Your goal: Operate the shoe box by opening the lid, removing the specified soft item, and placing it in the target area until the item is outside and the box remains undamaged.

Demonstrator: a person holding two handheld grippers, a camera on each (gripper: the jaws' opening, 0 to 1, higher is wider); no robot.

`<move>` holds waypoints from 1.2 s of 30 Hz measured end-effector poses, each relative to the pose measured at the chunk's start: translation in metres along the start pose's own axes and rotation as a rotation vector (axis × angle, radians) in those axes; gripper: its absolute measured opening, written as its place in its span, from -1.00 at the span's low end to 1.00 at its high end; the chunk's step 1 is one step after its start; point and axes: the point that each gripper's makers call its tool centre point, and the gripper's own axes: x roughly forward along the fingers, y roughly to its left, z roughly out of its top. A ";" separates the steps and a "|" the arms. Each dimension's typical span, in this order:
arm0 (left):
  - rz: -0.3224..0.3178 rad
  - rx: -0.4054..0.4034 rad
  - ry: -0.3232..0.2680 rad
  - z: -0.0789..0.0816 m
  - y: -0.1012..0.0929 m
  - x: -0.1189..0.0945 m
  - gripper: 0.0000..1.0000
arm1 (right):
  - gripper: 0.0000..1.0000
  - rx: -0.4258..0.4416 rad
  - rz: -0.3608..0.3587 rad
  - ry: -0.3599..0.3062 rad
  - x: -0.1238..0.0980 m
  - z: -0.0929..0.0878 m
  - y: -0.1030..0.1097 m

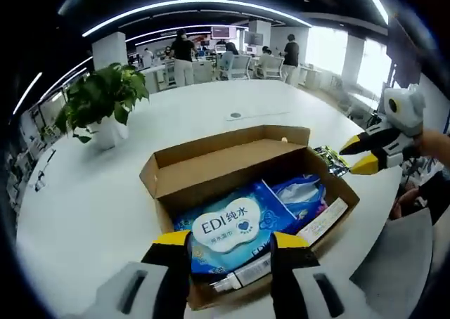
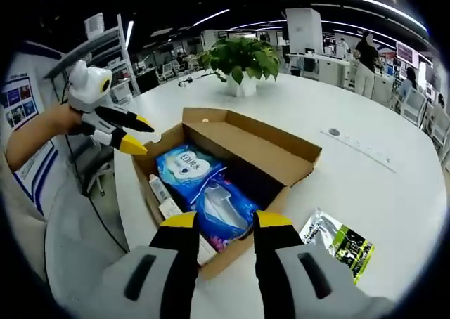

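An open brown cardboard shoe box (image 1: 232, 161) (image 2: 261, 152) lies on the white table, lid flap folded back. Inside lie a blue EDI wet-wipes pack (image 1: 223, 228) (image 2: 184, 166), a second soft blue pack (image 1: 304, 191) (image 2: 226, 208) and a white tube (image 2: 160, 190) along one wall. My left gripper (image 1: 230, 243) (image 2: 138, 136) hovers open over one short end of the box, holding nothing. My right gripper (image 2: 225, 222) (image 1: 357, 156) hangs open above the opposite end, also holding nothing.
A green-and-black foil packet (image 2: 339, 242) (image 1: 330, 157) lies on the table beside the box. A potted plant (image 1: 105, 102) (image 2: 242, 57) stands further back. The round table's edge runs close behind each gripper. People and desks fill the far office.
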 end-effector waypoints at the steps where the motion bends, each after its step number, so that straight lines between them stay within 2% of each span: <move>1: 0.009 -0.007 0.004 -0.004 0.004 -0.001 -0.11 | -0.46 0.004 0.003 0.000 0.002 0.001 0.001; 5: 0.034 -0.052 0.017 -0.014 0.014 -0.003 -0.18 | -0.48 0.021 0.024 0.007 0.016 0.002 0.009; 10: 0.077 -0.071 0.039 -0.031 0.028 -0.004 -0.20 | -0.48 0.008 0.051 0.029 0.033 0.001 0.020; 14: 0.090 -0.130 0.055 -0.043 0.035 -0.004 -0.35 | -0.50 -0.008 0.065 0.042 0.044 0.001 0.027; 21: 0.098 -0.205 0.072 -0.059 0.042 0.002 -0.49 | -0.52 -0.011 0.082 0.054 0.063 0.001 0.034; 24: 0.102 -0.199 0.088 -0.066 0.043 0.004 -0.58 | -0.53 -0.017 0.092 0.059 0.072 0.001 0.037; 26: 0.079 -0.250 0.072 -0.064 0.039 0.006 -0.67 | -0.53 -0.020 0.096 0.069 0.079 -0.001 0.038; 31: 0.103 -0.219 0.093 -0.067 0.045 0.005 -0.82 | -0.56 -0.007 0.109 0.076 0.091 -0.002 0.042; 36: 0.093 -0.220 0.102 -0.067 0.044 0.005 -0.83 | -0.57 -0.006 0.114 0.081 0.102 -0.003 0.045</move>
